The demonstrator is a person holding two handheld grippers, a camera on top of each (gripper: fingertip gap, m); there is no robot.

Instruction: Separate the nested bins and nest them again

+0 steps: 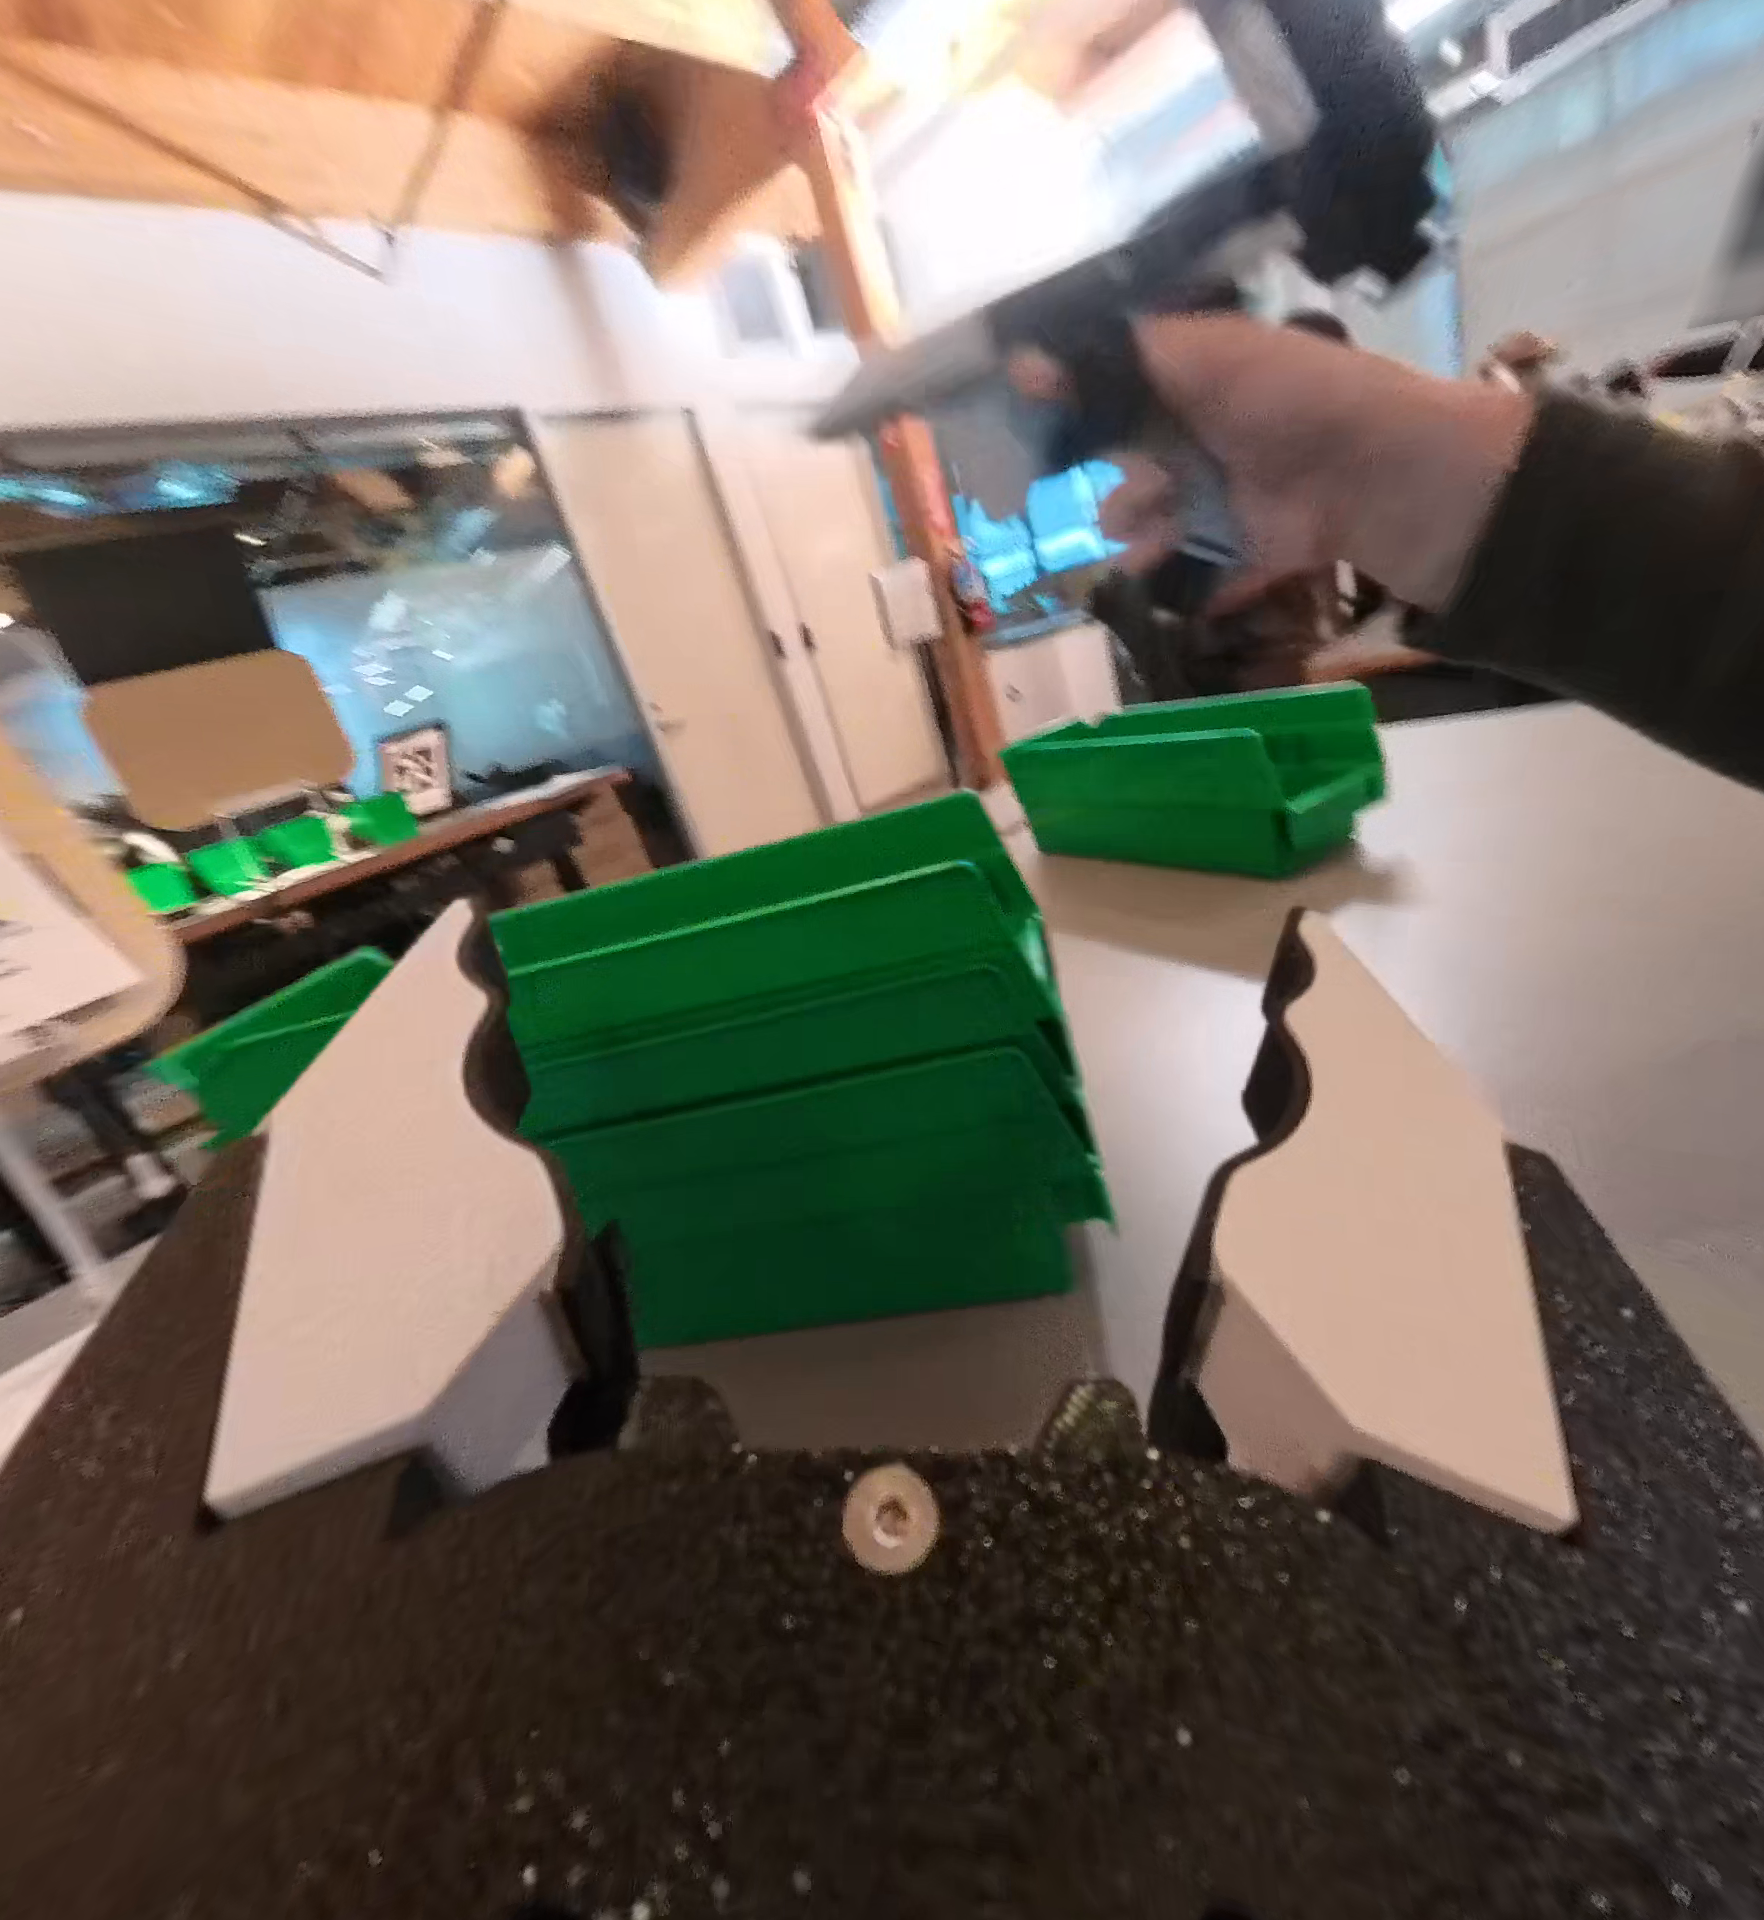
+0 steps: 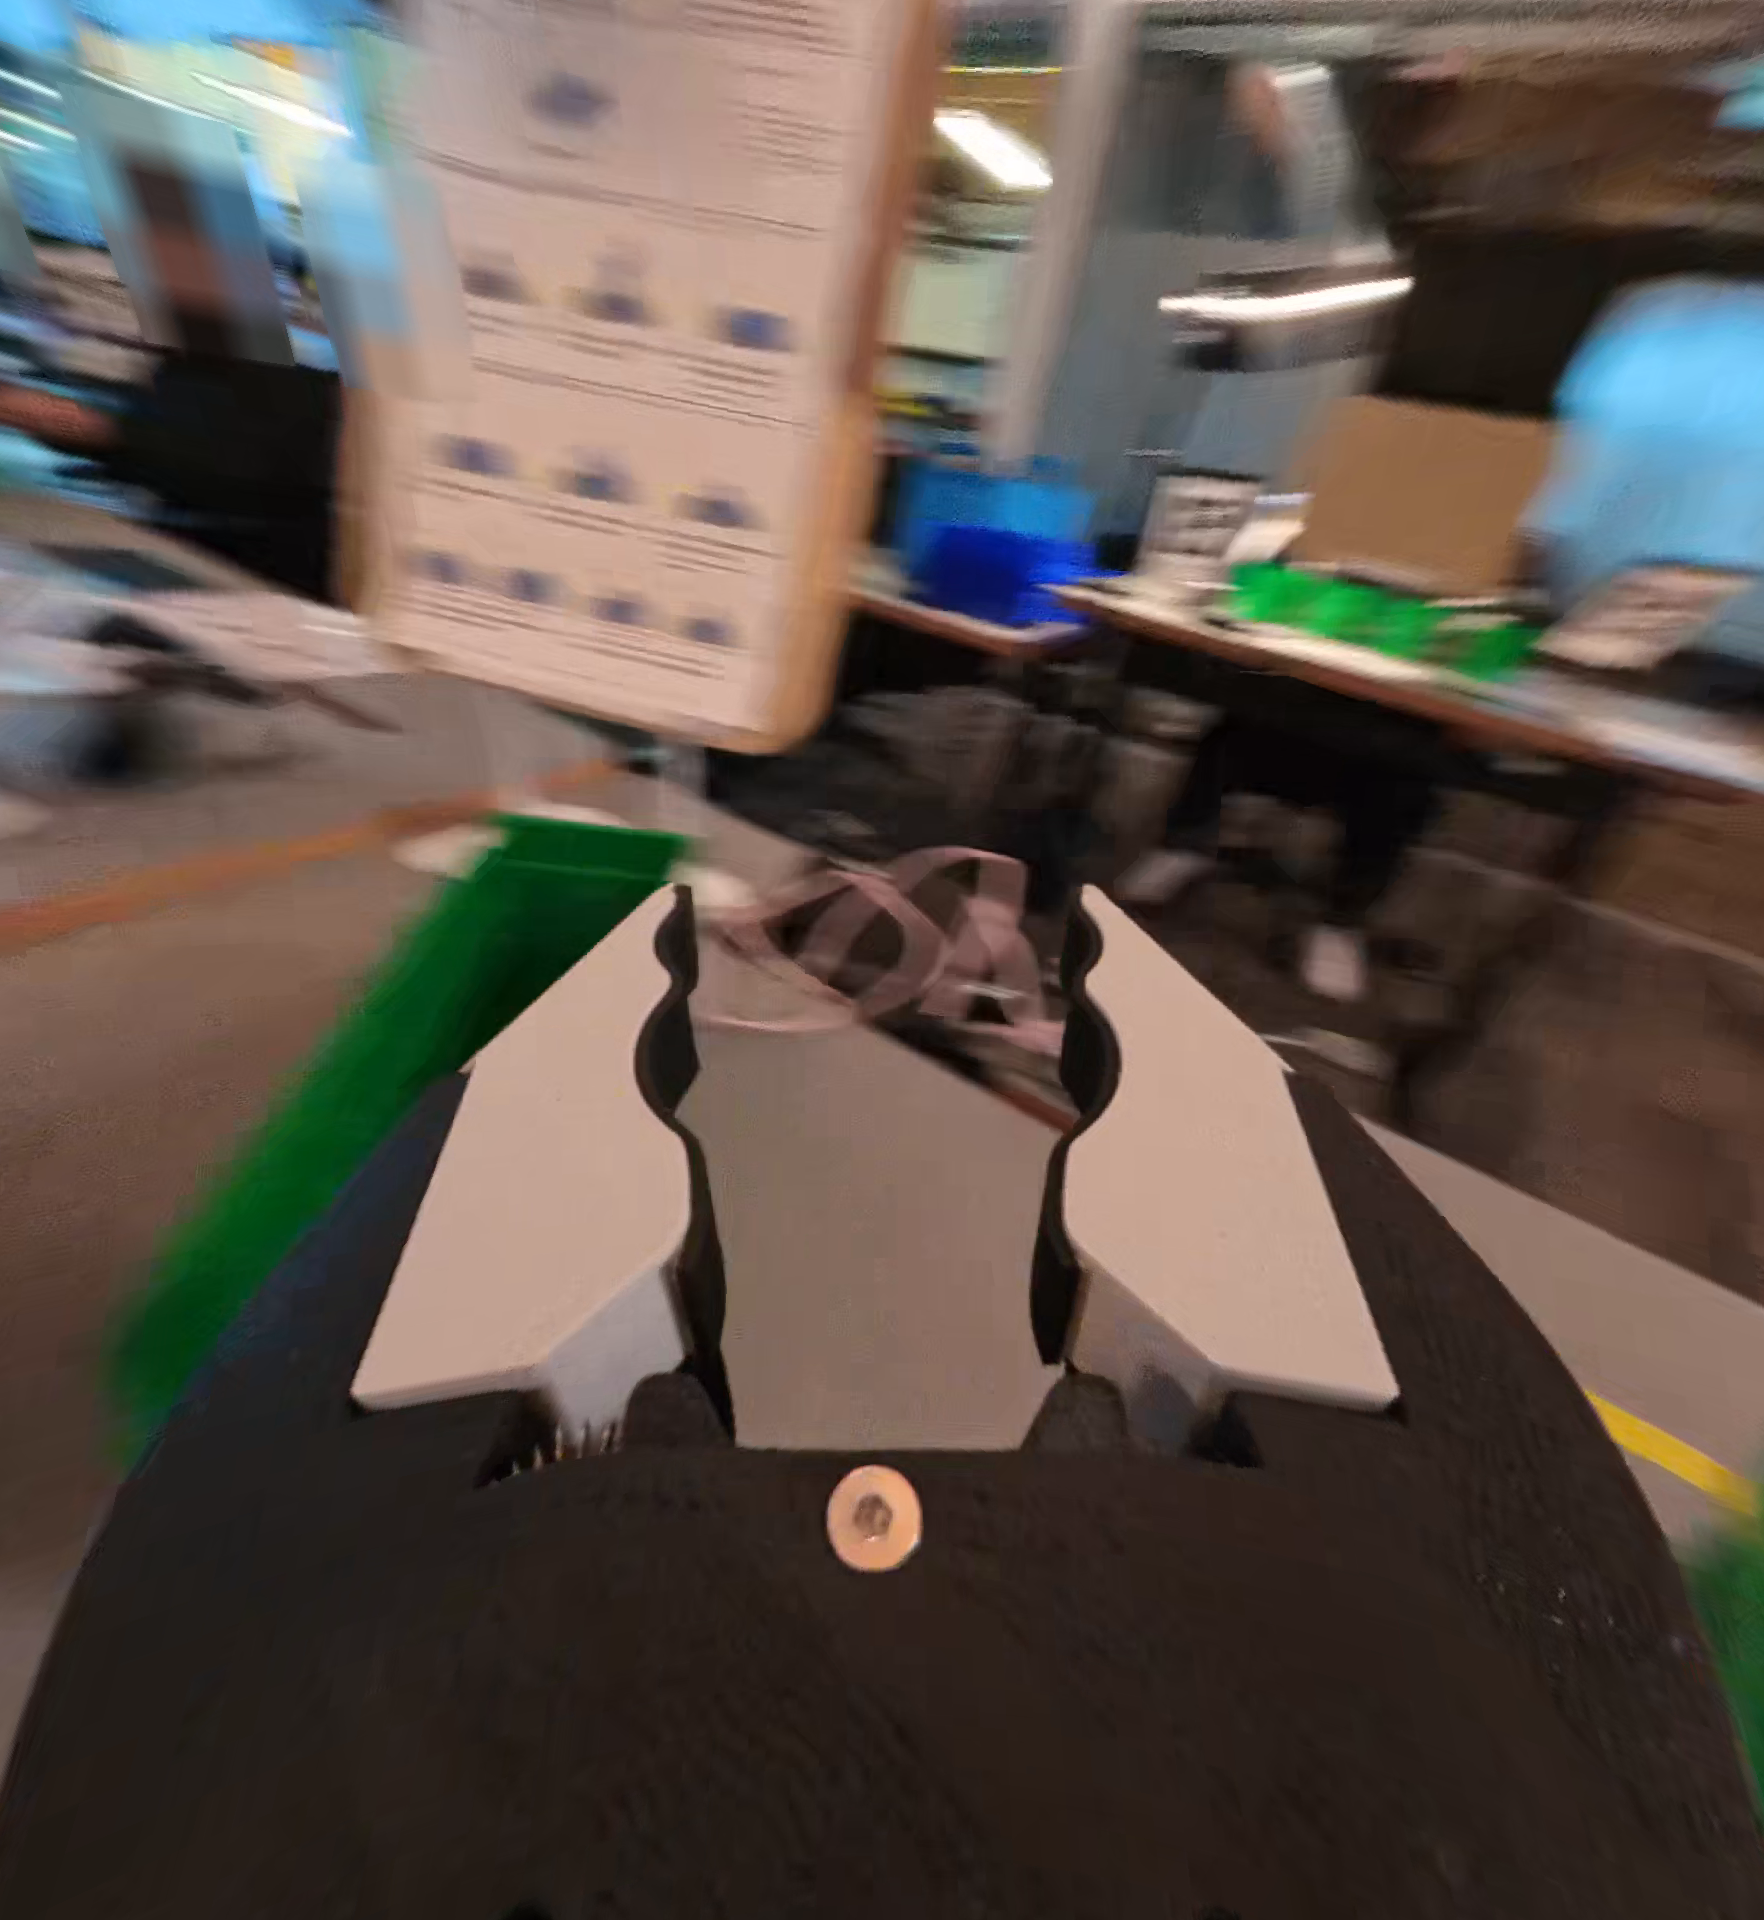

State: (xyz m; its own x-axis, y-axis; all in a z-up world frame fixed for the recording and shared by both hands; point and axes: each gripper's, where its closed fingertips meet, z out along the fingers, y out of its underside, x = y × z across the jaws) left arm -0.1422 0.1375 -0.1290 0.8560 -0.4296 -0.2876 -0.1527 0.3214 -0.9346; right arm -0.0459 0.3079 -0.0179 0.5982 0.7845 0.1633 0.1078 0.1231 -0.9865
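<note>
In the left wrist view a stack of nested green bins [image 1: 805, 1101] stands on the pale table [image 1: 1543, 935], right in front of my left gripper [image 1: 883, 935]. The gripper is open and the stack's near end lies between its white fingers. A second, lower green bin group [image 1: 1200, 790] sits farther back on the right. Another green bin [image 1: 265, 1039] shows at the left behind the left finger. In the blurred right wrist view my right gripper [image 2: 876, 914] is open and empty above the table, with a green bin [image 2: 421, 1049] to its left.
A person's hand and dark sleeve [image 1: 1460, 540] reach in from the right above the far bins. A board with printed sheets [image 2: 629, 353] hangs ahead of the right gripper. Grey straps [image 2: 888, 945] lie at the table edge. More green bins [image 2: 1377, 613] sit on a far table.
</note>
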